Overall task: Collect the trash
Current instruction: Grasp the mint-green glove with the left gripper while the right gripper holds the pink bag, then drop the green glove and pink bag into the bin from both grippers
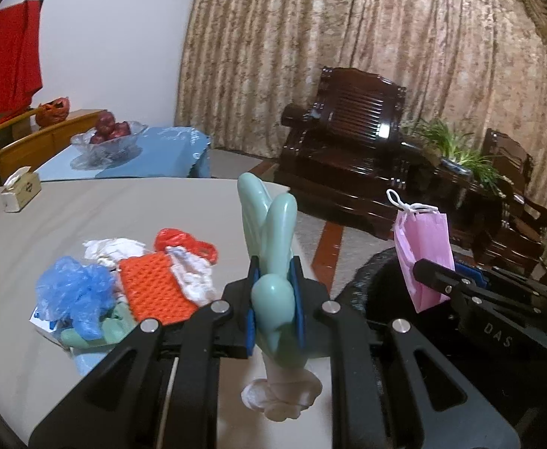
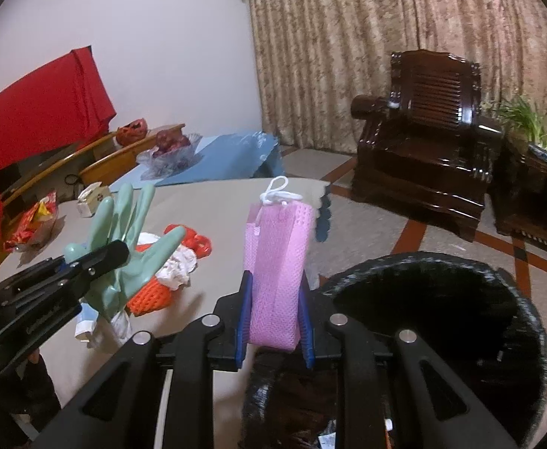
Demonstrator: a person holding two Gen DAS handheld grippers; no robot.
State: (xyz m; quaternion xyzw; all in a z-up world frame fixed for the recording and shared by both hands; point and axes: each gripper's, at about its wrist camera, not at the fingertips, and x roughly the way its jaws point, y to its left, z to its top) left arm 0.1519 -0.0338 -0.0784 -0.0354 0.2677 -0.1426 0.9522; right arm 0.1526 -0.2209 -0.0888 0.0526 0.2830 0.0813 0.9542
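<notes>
My left gripper (image 1: 275, 299) is shut on a pale green rubber glove (image 1: 269, 232), held up above the table edge; it also shows in the right wrist view (image 2: 123, 232). My right gripper (image 2: 275, 318) is shut on a pink mesh cloth with a white loop (image 2: 279, 258), held just left of the black-lined trash bin (image 2: 460, 299); the cloth also shows in the left wrist view (image 1: 423, 250). On the table lies a trash pile: blue plastic bag (image 1: 71, 292), orange mesh sponge (image 1: 153, 288), white tissue (image 1: 112, 249), red plastic bag (image 1: 183, 241).
The grey table (image 1: 105, 209) carries a tissue box (image 1: 19, 189) at its far left. Behind stand a blue-covered table with a fruit bowl (image 1: 108, 138), a dark wooden armchair (image 1: 352, 131), a potted plant (image 1: 456, 149) and curtains. Snack wrappers (image 2: 34, 224) lie at the table's left.
</notes>
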